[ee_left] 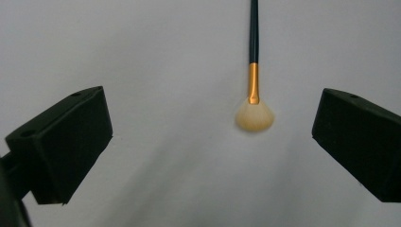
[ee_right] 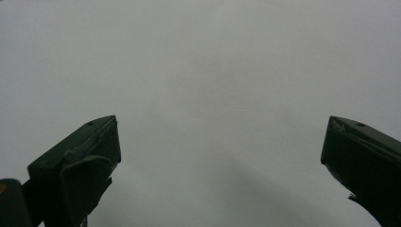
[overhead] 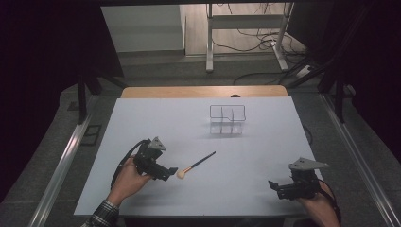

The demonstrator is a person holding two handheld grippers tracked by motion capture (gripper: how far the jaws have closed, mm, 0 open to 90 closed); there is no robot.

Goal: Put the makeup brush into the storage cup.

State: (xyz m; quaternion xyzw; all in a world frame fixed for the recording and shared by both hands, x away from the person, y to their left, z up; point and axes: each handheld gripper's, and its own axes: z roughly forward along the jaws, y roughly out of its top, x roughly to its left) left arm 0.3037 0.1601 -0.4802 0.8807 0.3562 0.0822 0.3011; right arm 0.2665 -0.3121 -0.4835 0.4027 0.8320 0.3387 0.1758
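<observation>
White tabletop (overhead: 156, 118) is carrying a clear divided organizer (overhead: 227, 120) far back. Makeup brush (overhead: 196, 165) is lying mid-table, bristles toward the left tongs (overhead: 172, 171), which are gaping wide just short of it, empty. Right tongs (overhead: 274, 187) are idling wide apart, empty. Likely approach step; next calls for closing on the brush near its gold ferrule (ee_left: 254, 83).
</observation>
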